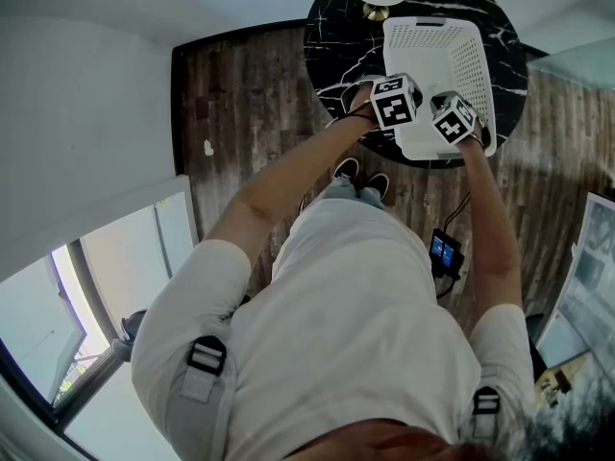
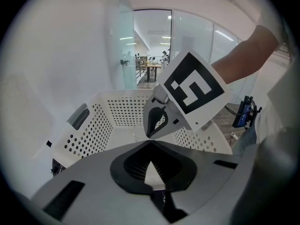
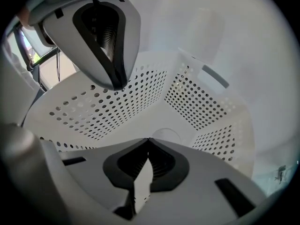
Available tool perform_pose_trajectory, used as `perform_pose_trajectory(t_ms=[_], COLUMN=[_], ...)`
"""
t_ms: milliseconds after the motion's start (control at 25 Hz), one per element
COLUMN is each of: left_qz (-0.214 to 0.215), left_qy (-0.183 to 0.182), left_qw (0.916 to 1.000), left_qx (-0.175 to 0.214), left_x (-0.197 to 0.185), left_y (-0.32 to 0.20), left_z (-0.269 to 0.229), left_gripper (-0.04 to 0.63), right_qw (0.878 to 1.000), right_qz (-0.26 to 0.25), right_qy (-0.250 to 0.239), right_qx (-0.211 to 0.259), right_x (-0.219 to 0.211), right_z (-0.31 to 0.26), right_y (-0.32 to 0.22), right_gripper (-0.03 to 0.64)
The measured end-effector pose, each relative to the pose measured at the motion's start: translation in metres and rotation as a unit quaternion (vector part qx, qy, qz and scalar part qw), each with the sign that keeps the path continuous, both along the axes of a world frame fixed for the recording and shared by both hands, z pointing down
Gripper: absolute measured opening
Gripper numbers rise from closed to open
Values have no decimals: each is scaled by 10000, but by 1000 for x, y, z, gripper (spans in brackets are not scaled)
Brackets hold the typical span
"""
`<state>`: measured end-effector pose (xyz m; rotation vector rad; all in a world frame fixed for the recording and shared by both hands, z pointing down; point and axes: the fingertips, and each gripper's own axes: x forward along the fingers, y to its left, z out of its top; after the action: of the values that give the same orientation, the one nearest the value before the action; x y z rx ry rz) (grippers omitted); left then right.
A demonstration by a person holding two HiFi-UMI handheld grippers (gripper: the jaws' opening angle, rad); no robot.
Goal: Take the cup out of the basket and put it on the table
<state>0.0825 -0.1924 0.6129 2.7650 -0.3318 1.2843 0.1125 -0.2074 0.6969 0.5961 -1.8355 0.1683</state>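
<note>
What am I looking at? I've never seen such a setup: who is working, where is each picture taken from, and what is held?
No robot here: a person holds a two-jaw tool in each hand. The head view is from a camera on the person's head, looking down at a round black table that carries a white perforated basket. The other two pictures come from cameras riding on the tools, looking along their jaws into the basket. The left tool and the right tool both have their jaws together at the tips, nothing between them. Just past the right tool's tips, a faint clear rounded shape on the basket floor looks like the cup; nothing holds it.
</note>
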Motion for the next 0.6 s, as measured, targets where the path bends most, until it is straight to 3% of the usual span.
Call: perform_pose_trajectory(t_ms=[600], left_qz=[3], left_qy=[-15], left_qw=[10000], left_qx=[13], left_x=[3], left_y=[-1], left_z=[1], left_gripper=[6], right_qw=[10000], right_qz=[0], right_qy=[34], right_qx=[75], right_x=[4], right_z=[0], right_y=[-5], right_gripper=[9])
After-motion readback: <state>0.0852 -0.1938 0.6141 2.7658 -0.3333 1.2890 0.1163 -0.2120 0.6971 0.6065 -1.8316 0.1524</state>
